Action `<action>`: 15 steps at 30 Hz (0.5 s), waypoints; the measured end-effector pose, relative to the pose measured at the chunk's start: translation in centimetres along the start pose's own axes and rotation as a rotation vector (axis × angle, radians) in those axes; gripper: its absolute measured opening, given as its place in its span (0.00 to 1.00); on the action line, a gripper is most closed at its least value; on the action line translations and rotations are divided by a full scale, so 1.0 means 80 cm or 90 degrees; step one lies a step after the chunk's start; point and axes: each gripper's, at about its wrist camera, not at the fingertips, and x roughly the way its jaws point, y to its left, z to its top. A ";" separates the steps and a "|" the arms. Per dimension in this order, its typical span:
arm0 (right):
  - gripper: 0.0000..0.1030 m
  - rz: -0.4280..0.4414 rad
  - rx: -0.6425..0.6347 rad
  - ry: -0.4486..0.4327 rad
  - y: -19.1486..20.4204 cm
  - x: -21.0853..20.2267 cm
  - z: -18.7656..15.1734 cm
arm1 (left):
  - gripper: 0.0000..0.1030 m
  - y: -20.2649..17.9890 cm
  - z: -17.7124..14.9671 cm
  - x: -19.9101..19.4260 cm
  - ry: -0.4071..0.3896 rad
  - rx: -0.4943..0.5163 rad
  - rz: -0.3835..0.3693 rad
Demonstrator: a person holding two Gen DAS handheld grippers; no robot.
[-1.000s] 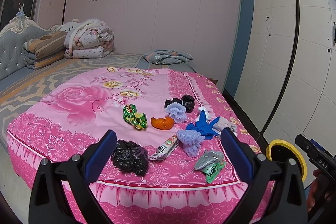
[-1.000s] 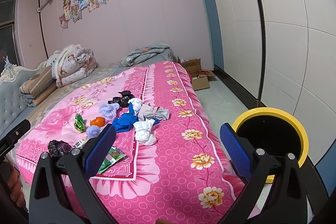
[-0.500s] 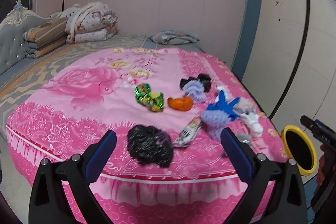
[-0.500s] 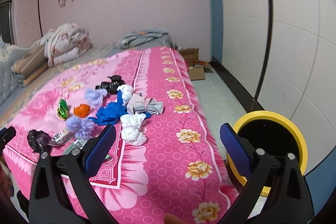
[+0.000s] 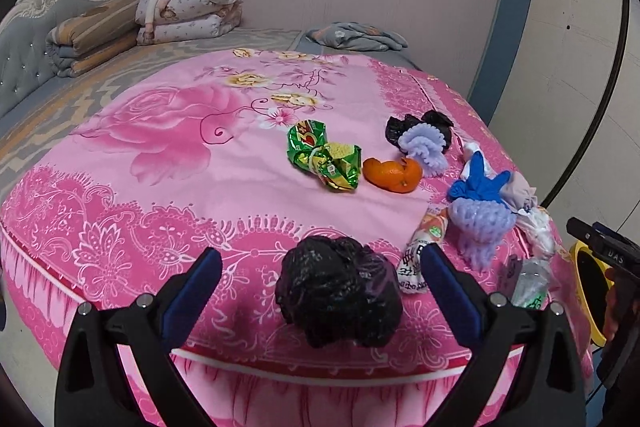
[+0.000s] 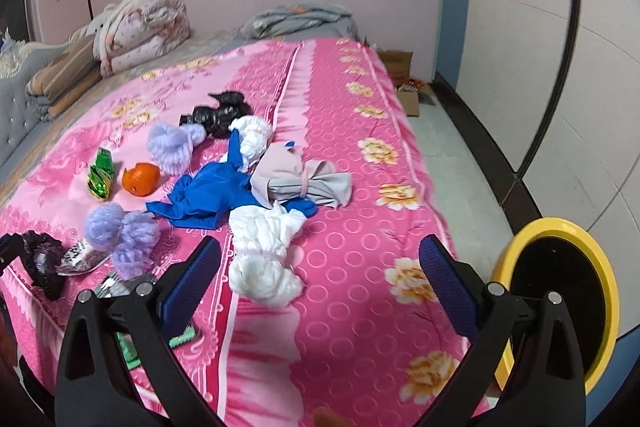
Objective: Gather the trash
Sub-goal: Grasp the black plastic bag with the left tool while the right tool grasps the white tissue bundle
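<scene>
Trash items scattered on the pink floral bedspread (image 5: 168,163). Nearest the foot edge lies a crumpled black plastic bag (image 5: 338,291); just beside it a printed sausage-style wrapper (image 5: 424,247). Farther in: a crinkled green foil wrapper (image 5: 324,161), next to it an orange peel (image 5: 392,175), two lilac foam fruit nets (image 5: 480,227) (image 5: 424,147), and a second black bag (image 5: 416,125) behind the farther net. Toward the bed's right side lie a blue glove (image 6: 212,195) and wadded white tissue (image 6: 264,263). A yellow-rimmed bin (image 6: 560,291) stands on the floor.
</scene>
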 end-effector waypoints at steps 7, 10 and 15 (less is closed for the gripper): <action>0.92 0.024 -0.022 0.044 0.015 0.048 -0.001 | 0.93 -0.005 -0.004 0.027 0.022 0.008 -0.025; 0.92 0.029 -0.031 0.058 0.020 0.064 -0.003 | 0.93 -0.011 -0.006 0.037 0.026 0.018 -0.025; 0.74 0.033 -0.048 0.071 0.026 0.081 -0.004 | 0.77 -0.018 -0.008 0.053 0.037 0.022 -0.054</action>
